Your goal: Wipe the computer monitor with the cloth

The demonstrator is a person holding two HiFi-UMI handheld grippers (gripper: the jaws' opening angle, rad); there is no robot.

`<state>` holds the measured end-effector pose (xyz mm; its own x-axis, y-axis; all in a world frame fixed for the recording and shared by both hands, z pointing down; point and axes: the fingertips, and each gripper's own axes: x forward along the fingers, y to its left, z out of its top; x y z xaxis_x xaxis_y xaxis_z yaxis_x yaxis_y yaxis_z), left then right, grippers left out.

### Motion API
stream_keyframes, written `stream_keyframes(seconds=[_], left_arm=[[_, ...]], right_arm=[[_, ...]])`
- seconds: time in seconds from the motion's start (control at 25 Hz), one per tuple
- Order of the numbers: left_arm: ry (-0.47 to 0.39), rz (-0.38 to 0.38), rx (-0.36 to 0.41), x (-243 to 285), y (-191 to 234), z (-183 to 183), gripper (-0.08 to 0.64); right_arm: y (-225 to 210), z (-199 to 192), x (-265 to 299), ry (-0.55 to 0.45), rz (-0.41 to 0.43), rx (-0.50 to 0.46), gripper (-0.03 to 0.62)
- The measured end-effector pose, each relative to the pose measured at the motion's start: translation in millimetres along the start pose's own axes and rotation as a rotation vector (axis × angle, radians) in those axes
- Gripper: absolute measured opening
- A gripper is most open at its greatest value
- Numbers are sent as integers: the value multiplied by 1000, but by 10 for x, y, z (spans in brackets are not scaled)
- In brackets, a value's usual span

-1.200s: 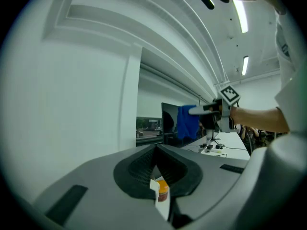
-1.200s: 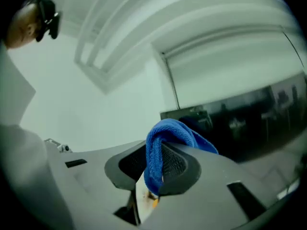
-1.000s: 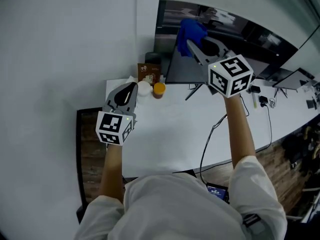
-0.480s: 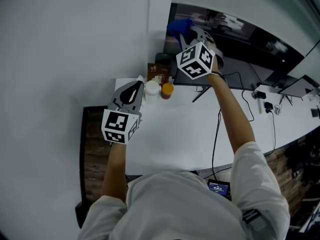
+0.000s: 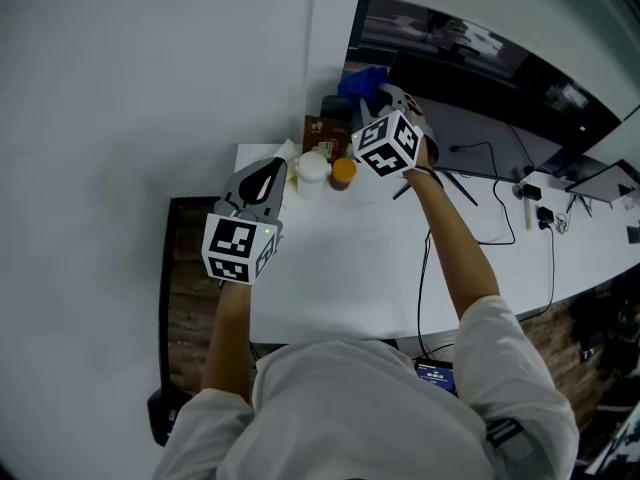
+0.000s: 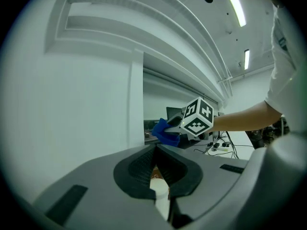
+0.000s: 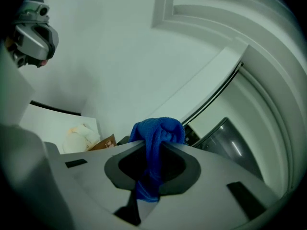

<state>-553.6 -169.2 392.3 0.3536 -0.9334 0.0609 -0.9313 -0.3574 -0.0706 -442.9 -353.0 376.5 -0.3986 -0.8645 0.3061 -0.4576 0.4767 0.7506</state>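
The right tool is clenched on the blue cloth. The cloth bunches above the tool's tips, up by the left end of the monitor at the back of the desk. I can't tell whether it touches the screen. The left tool is closed on nothing and hovers over the desk's left end.

The cloth looks pinched by a single fold, so a firm sweep could drag it free. If it shifts aside, the hard tips might scrape the screen. A white jar, an orange-capped pot and a brown box stand just below, and a low pass could topple them.

The box carries print too small to read. No brand shows anywhere.
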Motion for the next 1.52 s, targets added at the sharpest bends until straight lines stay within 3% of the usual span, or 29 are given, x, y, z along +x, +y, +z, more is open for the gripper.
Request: stream_keyframes(seconds=[0.4, 0.56, 0.96, 1.12, 1.24, 1.4, 1.52], left_arm=[[80, 15, -34, 65, 66, -331, 15], [110, 30, -53, 70, 135, -494, 15], [182, 91, -82, 17, 136, -765, 15], [204, 117, -95, 5, 25, -838, 15], [211, 123, -99, 0, -139, -831, 15], [192, 117, -92, 45, -363, -673, 15], [147, 92, -50, 212, -514, -414, 15]], right_arm=[[840, -711, 338, 135, 198, 135, 68], [1161, -962, 449, 178, 253, 131, 67], [1639, -1637, 444, 272, 326, 193, 69], [1639, -1855, 302, 284, 333, 215, 71], [1541, -1925, 55, 268, 341, 304, 71], [1247, -1977, -405, 228, 363, 547, 71], [781, -1976, -712, 151, 333, 708, 71]])
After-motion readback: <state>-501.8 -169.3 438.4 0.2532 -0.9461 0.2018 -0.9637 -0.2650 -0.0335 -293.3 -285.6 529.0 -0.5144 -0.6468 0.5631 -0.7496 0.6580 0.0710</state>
